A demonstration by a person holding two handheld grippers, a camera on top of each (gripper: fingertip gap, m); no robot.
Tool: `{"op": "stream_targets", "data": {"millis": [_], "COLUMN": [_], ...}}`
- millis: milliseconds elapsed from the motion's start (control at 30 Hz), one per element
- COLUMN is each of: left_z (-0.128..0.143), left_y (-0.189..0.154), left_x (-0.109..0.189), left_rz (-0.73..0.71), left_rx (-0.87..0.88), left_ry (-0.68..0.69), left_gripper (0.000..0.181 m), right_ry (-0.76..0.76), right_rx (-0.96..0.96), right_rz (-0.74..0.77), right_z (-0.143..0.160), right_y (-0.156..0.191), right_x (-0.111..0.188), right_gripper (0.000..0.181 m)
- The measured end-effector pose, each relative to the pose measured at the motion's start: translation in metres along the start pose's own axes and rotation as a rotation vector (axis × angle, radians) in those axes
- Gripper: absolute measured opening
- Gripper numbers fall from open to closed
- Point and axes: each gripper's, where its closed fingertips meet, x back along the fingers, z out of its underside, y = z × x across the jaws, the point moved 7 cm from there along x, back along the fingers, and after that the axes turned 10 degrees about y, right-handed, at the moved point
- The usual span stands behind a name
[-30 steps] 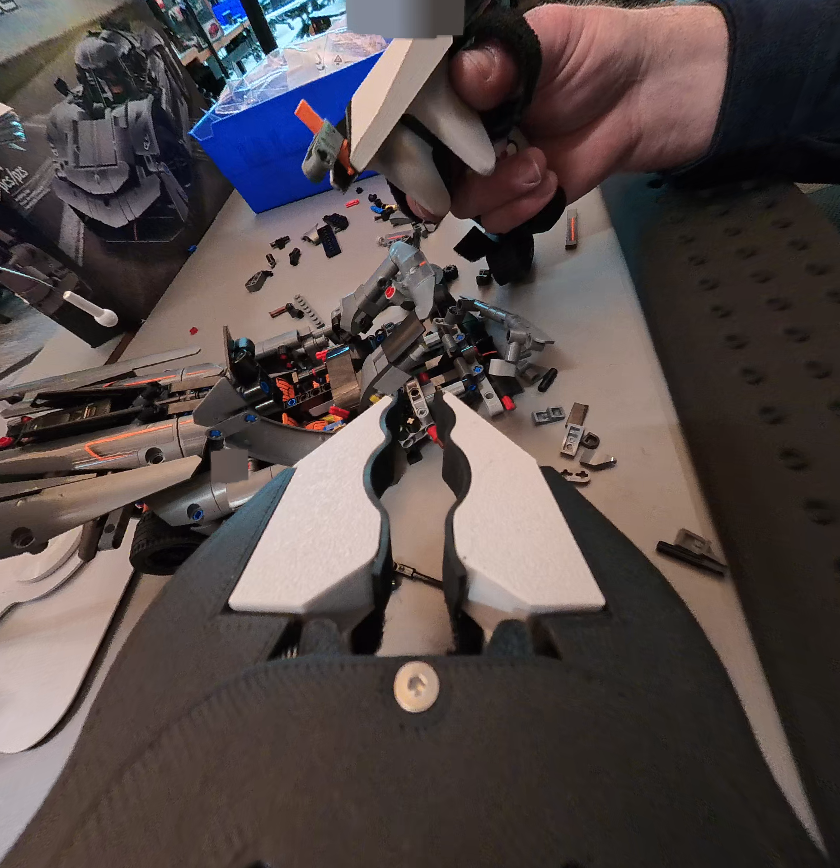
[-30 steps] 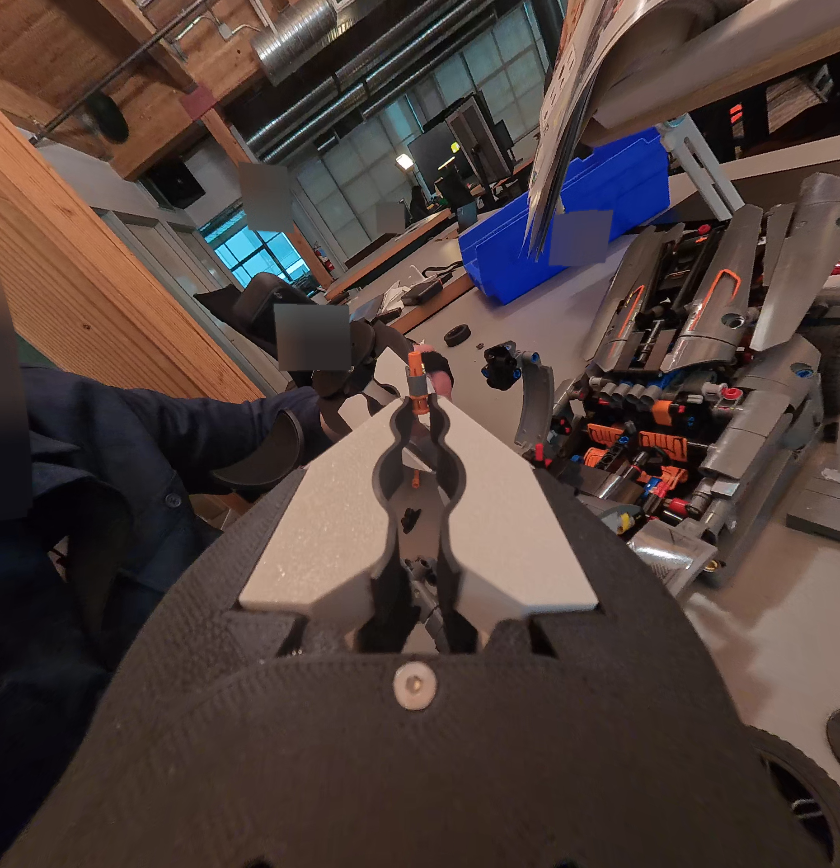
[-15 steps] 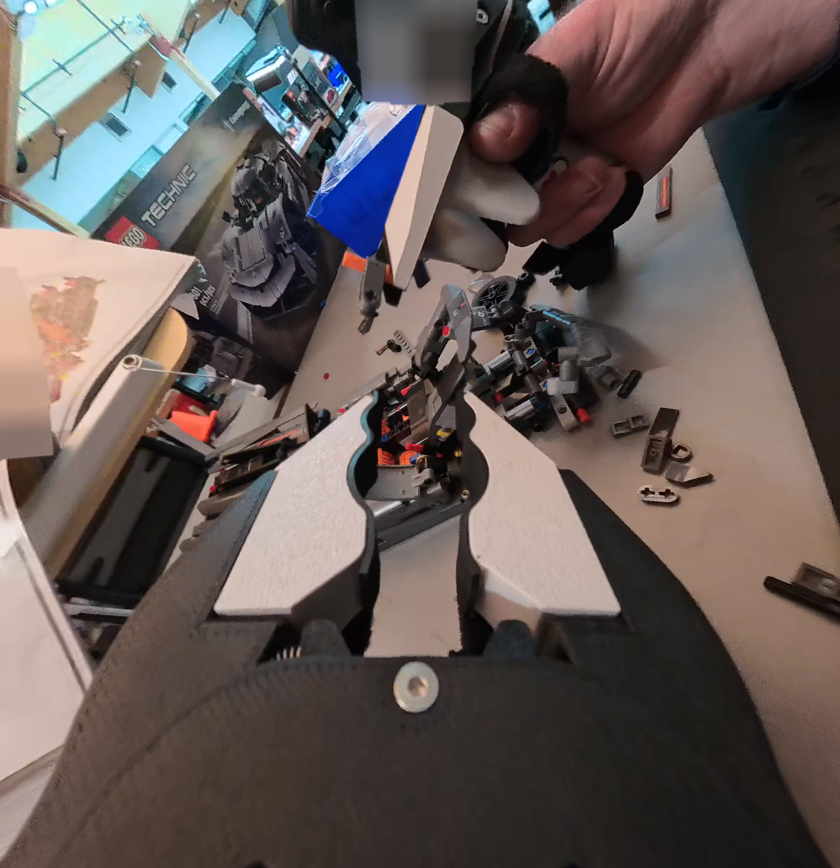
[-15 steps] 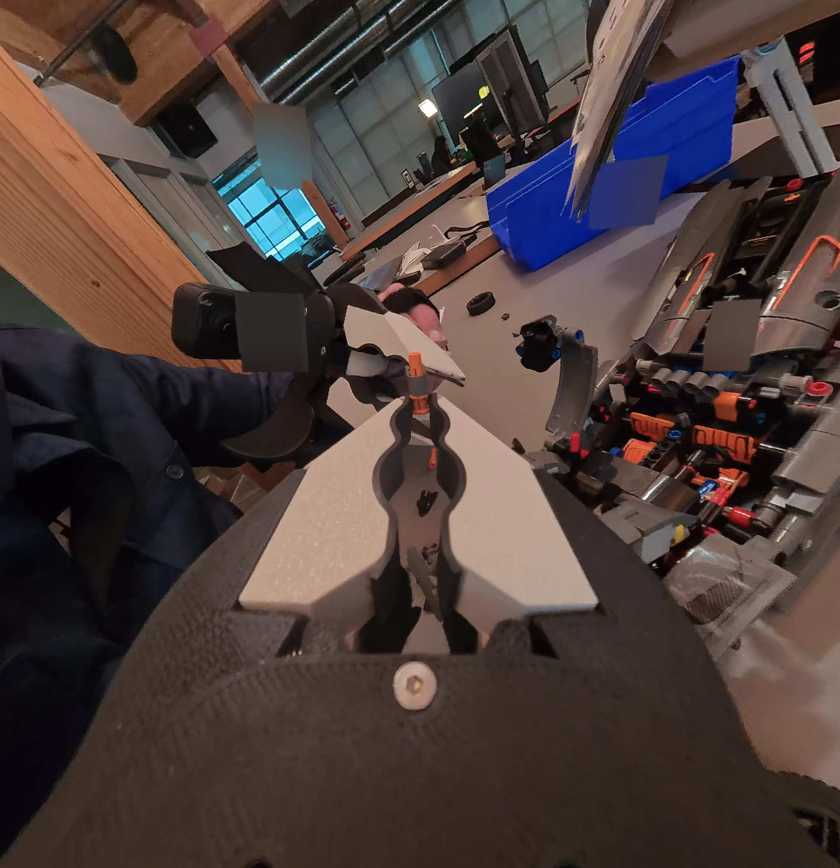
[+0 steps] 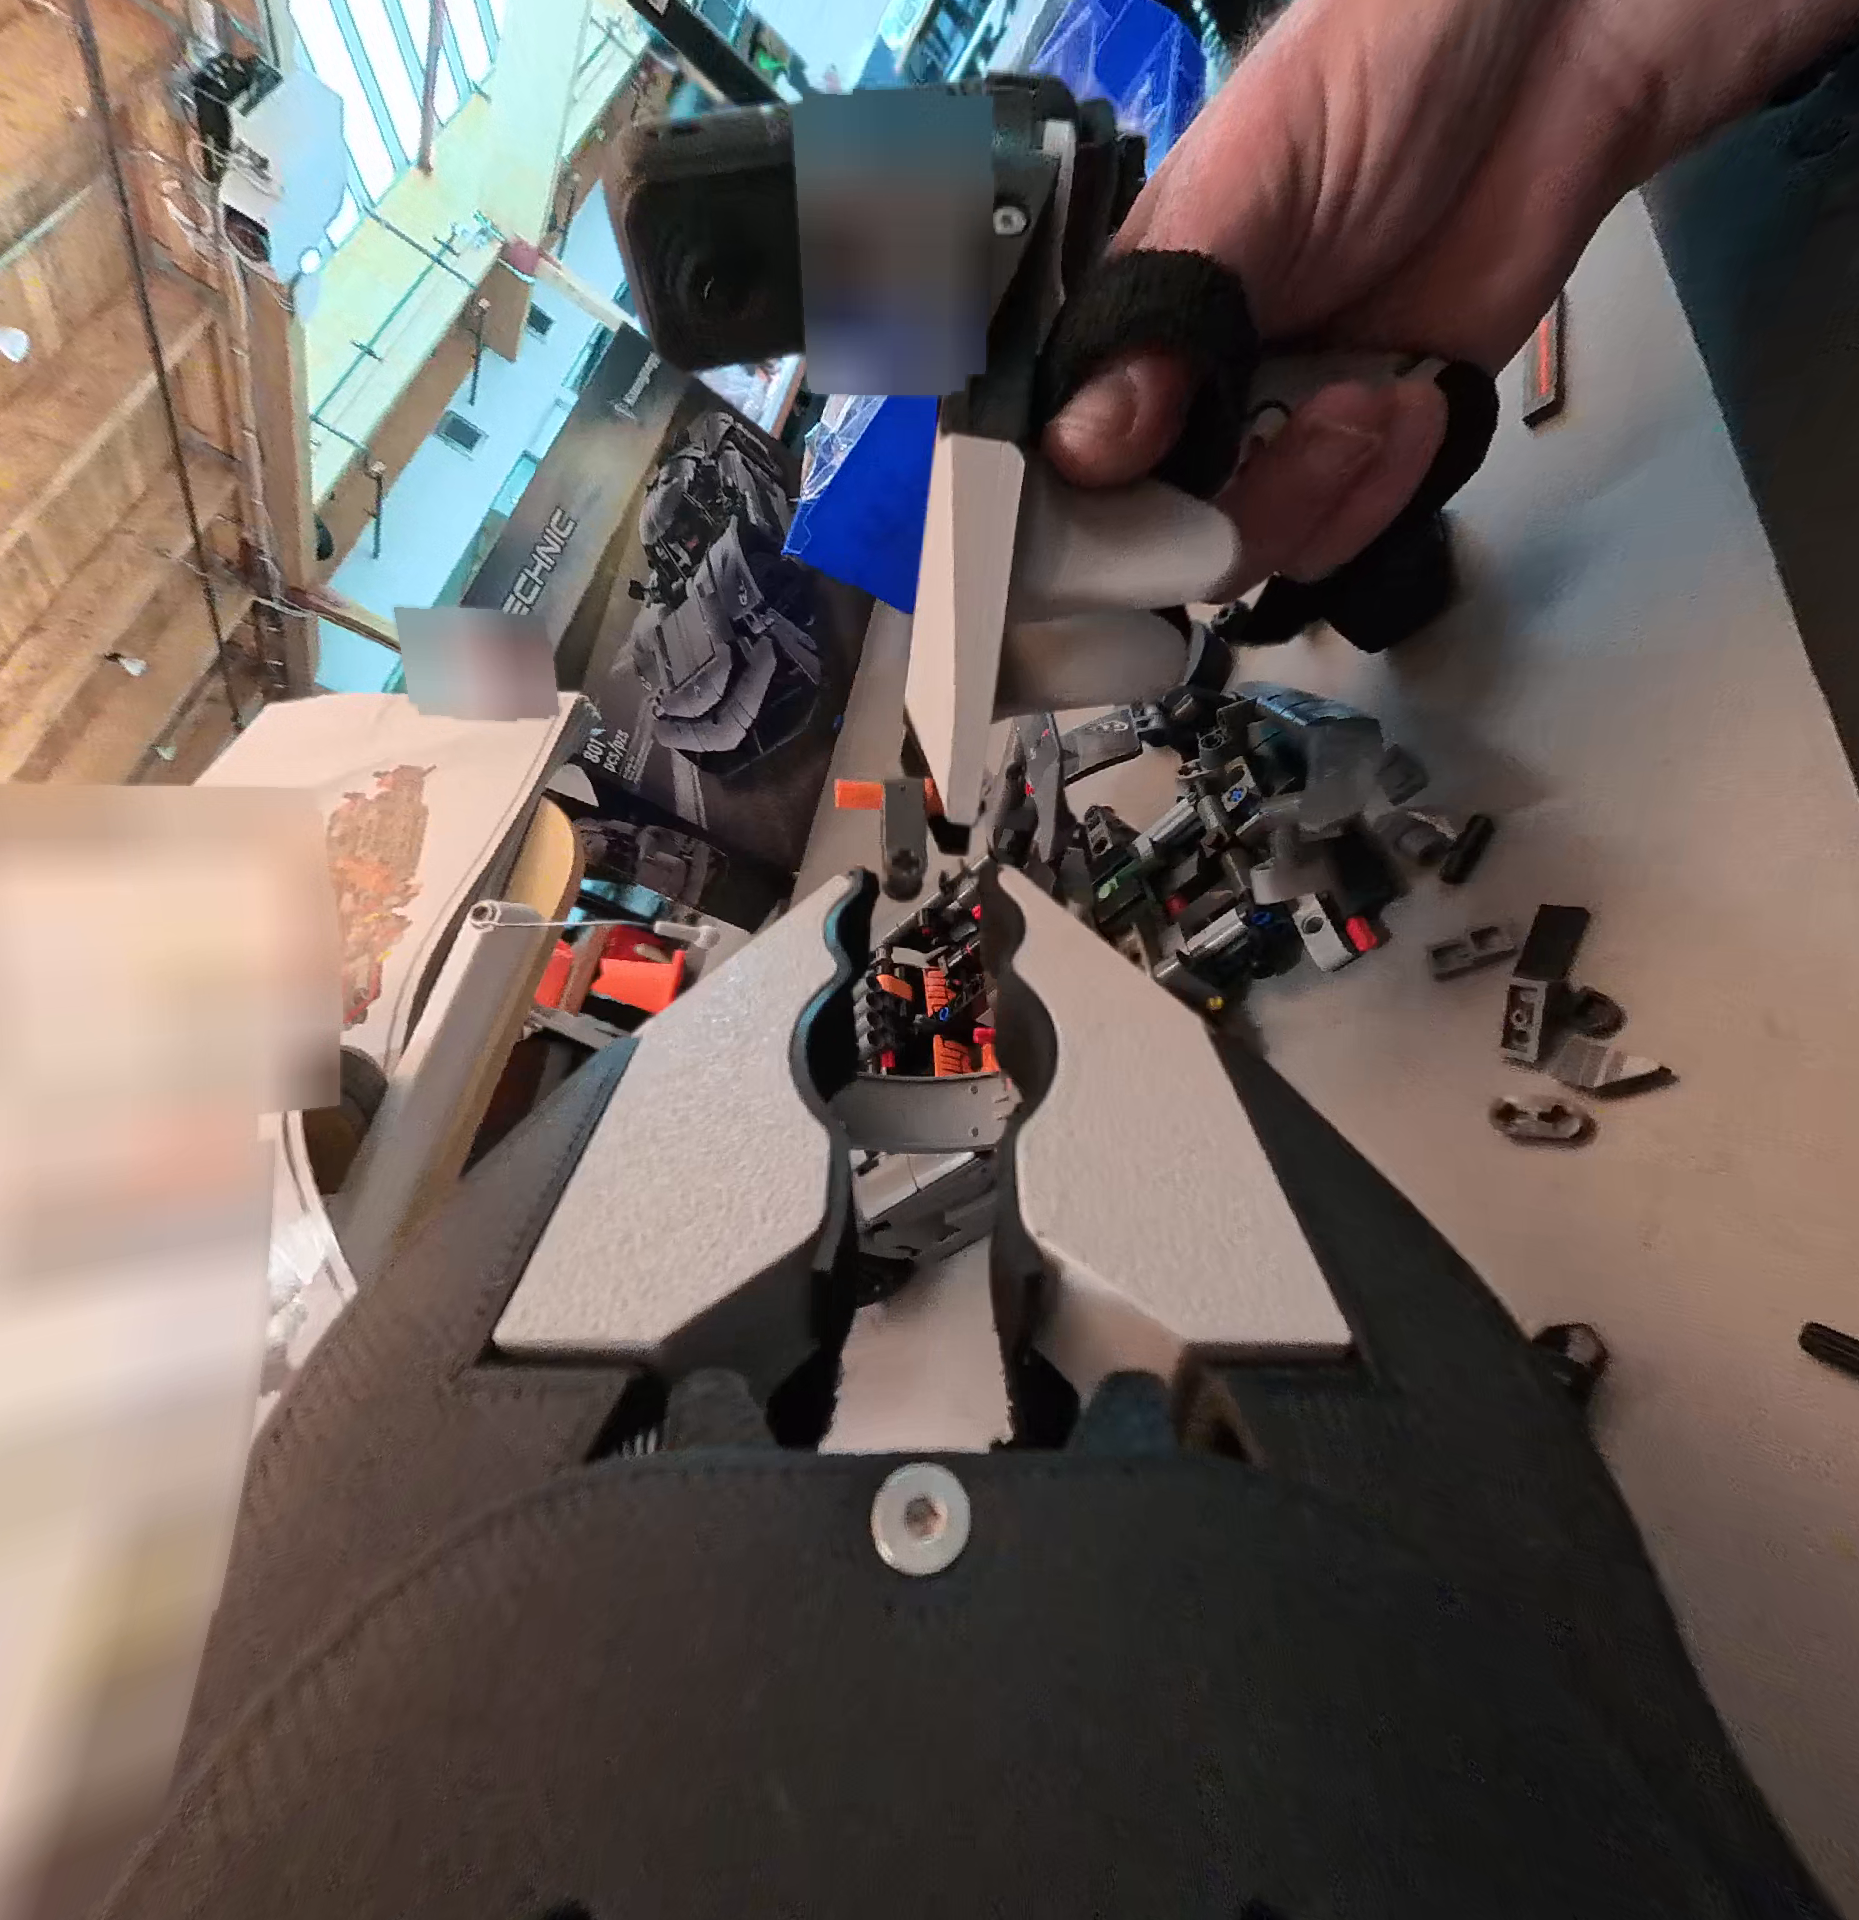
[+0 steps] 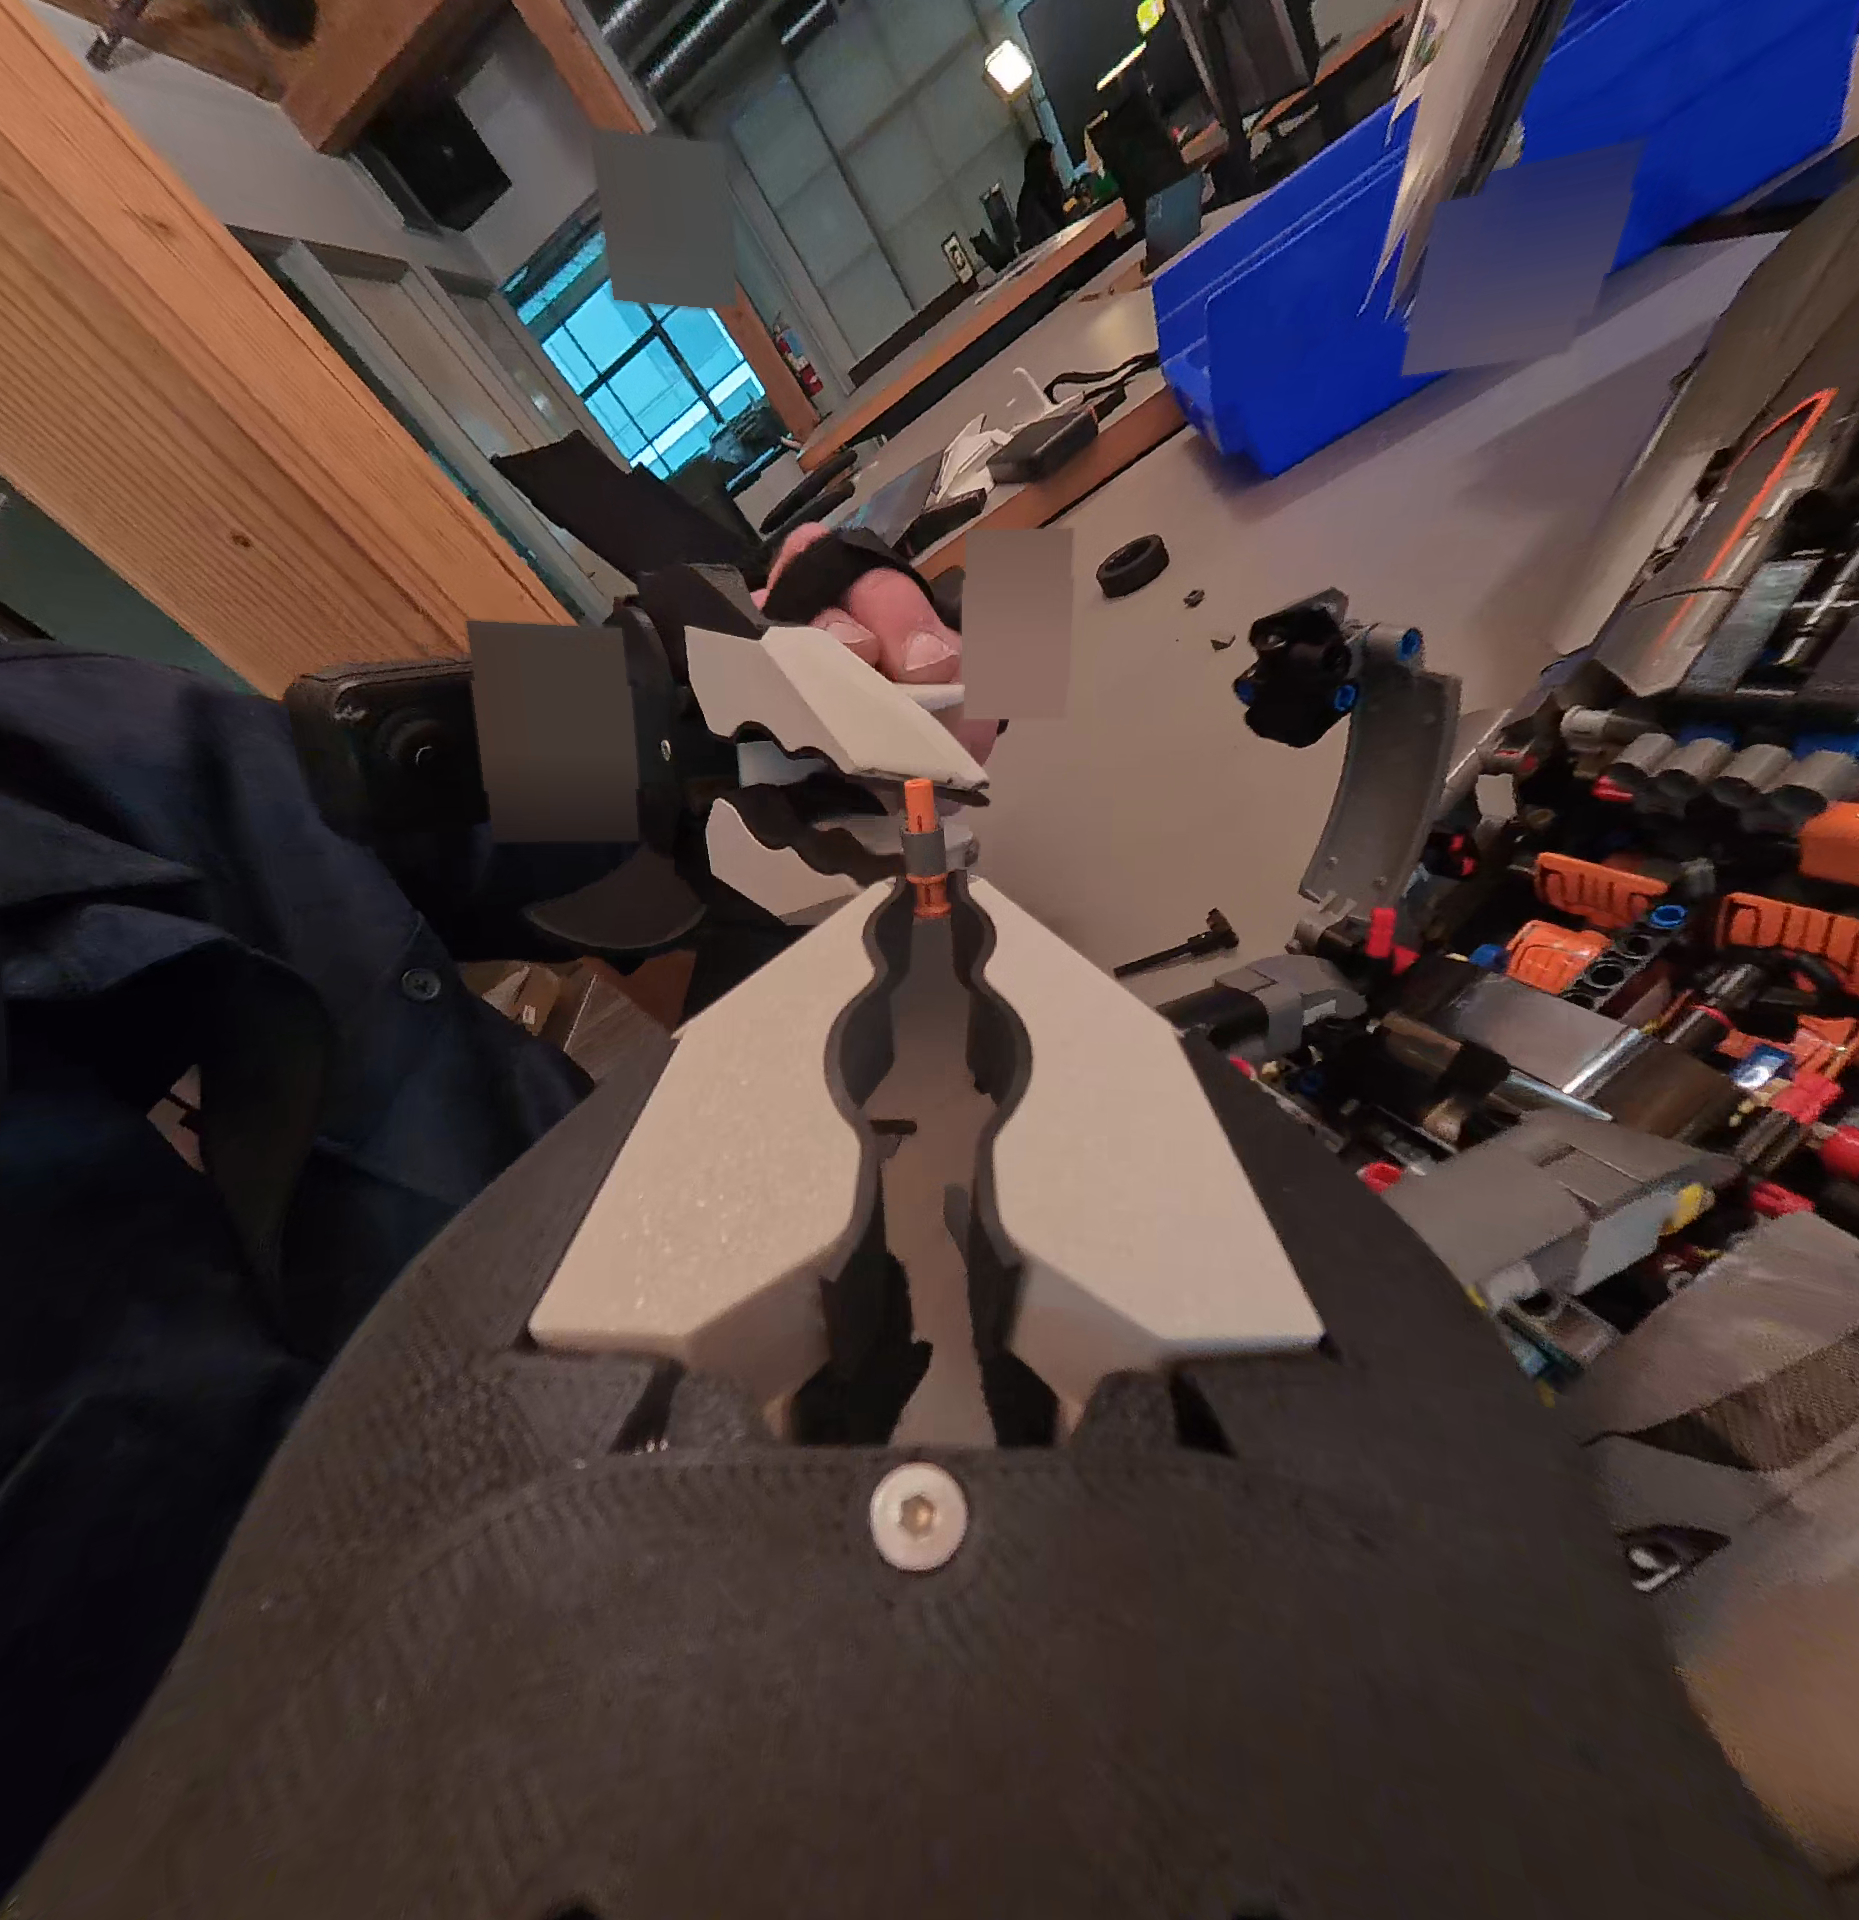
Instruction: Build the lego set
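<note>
My right gripper (image 6: 923, 891) is shut on a small grey connector with an orange pin (image 6: 922, 844) and holds it in the air. My left gripper (image 5: 930, 878) is open, and its fingertips reach the free end of that piece (image 5: 897, 823). In the right wrist view the left gripper (image 6: 946, 821) lies sideways with one finger above and one below the pin's tip. In the left wrist view the right gripper (image 5: 951, 816) comes down from above. The half-built grey and orange lego car (image 6: 1683, 935) lies on the table to the right.
A grey sub-assembly (image 5: 1247, 831) and loose small pieces (image 5: 1548, 966) lie on the white table (image 5: 1527, 1195). Farther off are a blue bin (image 6: 1320, 312), the set's box (image 5: 696, 623), an open booklet (image 5: 416, 831) and a black tyre (image 6: 1133, 566). Both grippers' tips are close together, under 4 cm apart.
My left gripper has risen from the table, tilted upward and opened a little. It has met the right gripper, which still holds the connector.
</note>
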Motion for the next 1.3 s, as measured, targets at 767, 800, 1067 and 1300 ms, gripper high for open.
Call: {"op": "stream_targets", "data": {"millis": [767,800,1067,1300], "left_z": [0.005,0.007,0.023,0.034], "left_y": [0.001,0.002,-0.003,-0.037], "left_x": [0.000,0.000,0.001,-0.006], "left_rz": [0.020,0.025,0.285,0.505], "left_rx": [0.020,0.023,0.071,-0.005], "left_ry": [0.036,0.042,0.060,0.116], "left_gripper": [0.004,0.004,0.004,0.004], "right_ry": [0.026,0.013,-0.109,-0.142], "right_rx": [0.072,0.070,0.084,0.044], "right_rz": [0.052,0.051,0.115,0.127], "right_z": [0.001,-0.001,-0.011,-0.011], "right_y": [0.003,0.003,-0.002,-0.008], "right_x": [-0.003,-0.001,0.018,0.024], "right_gripper": [0.009,0.010,0.012,0.011]}}
